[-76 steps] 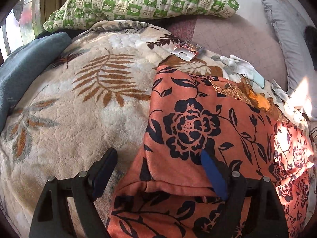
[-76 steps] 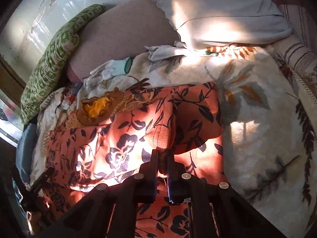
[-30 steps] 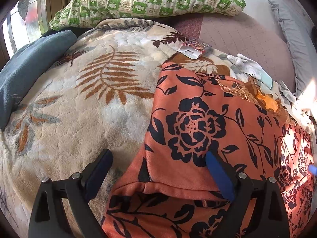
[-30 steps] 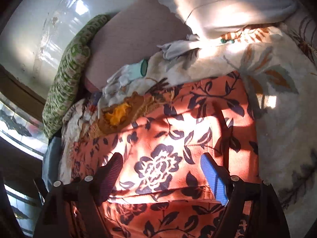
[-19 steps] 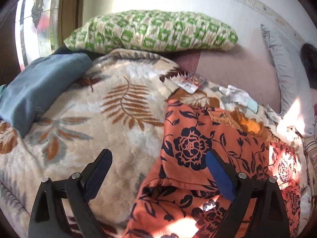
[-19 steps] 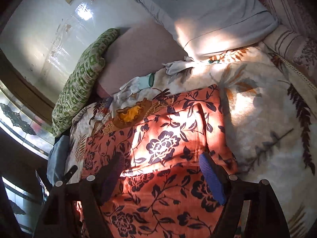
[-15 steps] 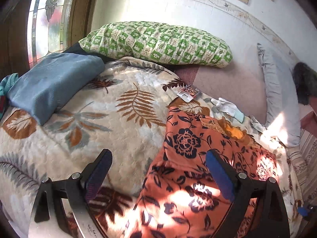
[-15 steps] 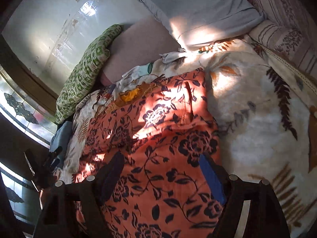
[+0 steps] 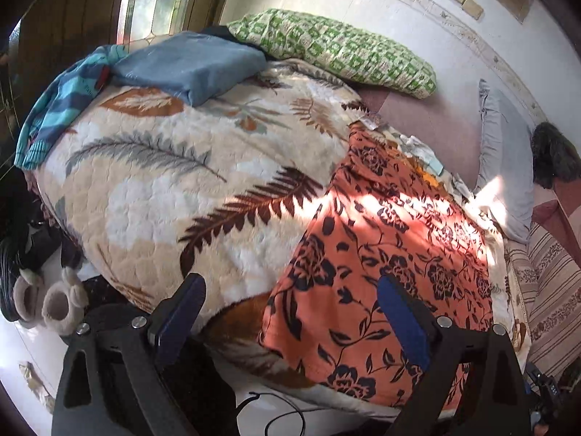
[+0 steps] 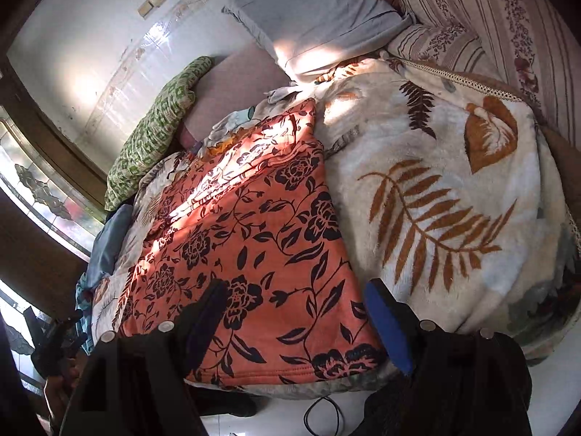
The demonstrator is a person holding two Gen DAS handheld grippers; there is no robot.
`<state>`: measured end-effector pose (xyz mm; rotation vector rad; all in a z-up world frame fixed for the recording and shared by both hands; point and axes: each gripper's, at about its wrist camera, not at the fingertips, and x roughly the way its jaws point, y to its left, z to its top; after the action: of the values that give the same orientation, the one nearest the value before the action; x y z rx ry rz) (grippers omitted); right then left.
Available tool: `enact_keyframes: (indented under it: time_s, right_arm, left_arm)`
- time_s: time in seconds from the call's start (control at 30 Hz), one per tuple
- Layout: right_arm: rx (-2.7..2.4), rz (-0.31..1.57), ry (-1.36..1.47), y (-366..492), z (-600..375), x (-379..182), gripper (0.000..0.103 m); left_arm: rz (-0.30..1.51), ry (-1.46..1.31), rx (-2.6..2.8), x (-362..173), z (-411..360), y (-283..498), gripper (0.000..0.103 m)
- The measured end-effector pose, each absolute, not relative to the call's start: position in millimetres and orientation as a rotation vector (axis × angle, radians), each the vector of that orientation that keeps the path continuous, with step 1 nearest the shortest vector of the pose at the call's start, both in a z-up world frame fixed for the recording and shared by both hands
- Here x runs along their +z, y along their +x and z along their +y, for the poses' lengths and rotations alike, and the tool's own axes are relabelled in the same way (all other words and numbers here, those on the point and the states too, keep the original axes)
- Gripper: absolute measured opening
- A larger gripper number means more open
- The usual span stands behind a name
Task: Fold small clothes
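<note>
An orange garment with a black flower print (image 9: 381,254) lies flat on the leaf-patterned blanket (image 9: 174,189), reaching to the bed's near edge. It also shows in the right wrist view (image 10: 254,239). My left gripper (image 9: 290,312) is open and empty, held back above the bed's near edge. My right gripper (image 10: 294,312) is open and empty, above the garment's near hem.
A green checked pillow (image 9: 337,51), a folded blue cloth (image 9: 189,65) and a striped teal cloth (image 9: 61,101) lie at the far left. A grey pillow (image 10: 312,18) and a striped cushion (image 10: 508,29) stand at the right. Slippers (image 9: 51,298) and a cable (image 9: 287,418) lie on the floor.
The right gripper let go of the garment and opened. Both grippers pulled back and up from the bed, so the whole garment and the bed's edge are in view.
</note>
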<state>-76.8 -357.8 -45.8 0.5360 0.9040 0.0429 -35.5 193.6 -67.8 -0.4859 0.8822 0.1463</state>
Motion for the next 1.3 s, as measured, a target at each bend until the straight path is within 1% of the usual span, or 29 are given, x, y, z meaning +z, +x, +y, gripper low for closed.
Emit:
enact_keyframes:
  time_s: [0.17,0.27,0.43,0.5,0.53,0.57,0.6,0.63,0.73,0.77,0.8,0.87,0.93,1.0,1.03,1.07,1.13,1.17,1.2,1.23,1.3]
  right_arm:
    - [0.060,0.926,0.583,-80,-357,-53,0.081]
    - [0.055,0.942,0.567,-85,-354,-55,0.081]
    - [0.068,1.002,0.598,-83,-360,-66,0.081]
    - [0.083,1.052,0.597,-73,-363,-73,0.081]
    - [0.089,1.080,0.591,-67,-364,-79,0.081]
    - [0.082,1.104,0.586,-61,-366,-85,0.081]
    - [0.072,1.135,0.575,-55,-367,-92,0.081]
    - [0.064,1.169,0.559,-49,-367,-99,0.081]
    - [0.069,1.237,0.564,-46,-367,-113,0.081]
    - [0.080,1.241,0.540,-46,-364,-114,0.079]
    - [0.085,1.246,0.526,-47,-361,-115,0.075]
    - [0.124,1.263,0.573,-47,-360,-119,0.020]
    - [0.117,1.263,0.562,-48,-357,-119,0.020]
    - [0.079,1.269,0.572,-47,-361,-123,0.022]
    - [0.049,1.276,0.579,-47,-365,-126,0.022]
    - [0.032,1.287,0.572,-45,-368,-128,0.025]
    - [0.037,1.294,0.583,-44,-370,-131,0.025]
    - [0.041,1.291,0.599,-45,-372,-132,0.025]
    - [0.047,1.291,0.608,-45,-373,-132,0.025]
    - [0.055,1.296,0.607,-45,-373,-132,0.025]
    - [0.061,1.309,0.607,-44,-372,-133,0.025]
  left_arm:
    - [1.004,-0.460,0.136,-104,188,-18,0.095]
    - [1.052,-0.368,0.134,-115,177,-8,0.095]
    - [1.057,-0.410,0.082,-122,173,1,0.095]
    - [1.081,-0.382,0.076,-129,169,3,0.092]
    - [1.105,-0.382,0.069,-133,169,6,0.081]
    - [1.127,-0.398,0.055,-139,170,9,0.061]
    - [1.149,-0.417,0.056,-143,171,10,0.054]
    - [1.146,-0.427,0.068,-144,173,10,0.050]
    - [1.136,-0.453,0.063,-144,178,9,0.043]
    - [1.137,-0.450,0.063,-145,178,9,0.043]
    - [1.135,-0.446,0.062,-145,178,9,0.043]
    - [1.131,-0.448,0.063,-142,178,8,0.043]
    - [1.101,-0.474,0.052,-135,180,4,0.043]
    - [1.043,-0.459,0.038,-124,178,2,0.043]
    - [1.025,-0.430,0.043,-121,176,3,0.044]
    - [1.033,-0.404,0.054,-123,174,5,0.051]
    - [1.104,-0.395,0.069,-137,172,10,0.060]
    - [1.152,-0.393,0.070,-146,172,14,0.061]
    - [1.143,-0.366,0.072,-147,168,14,0.062]
    - [1.143,-0.343,0.069,-145,164,14,0.066]
    - [1.148,-0.311,0.066,-145,160,15,0.067]
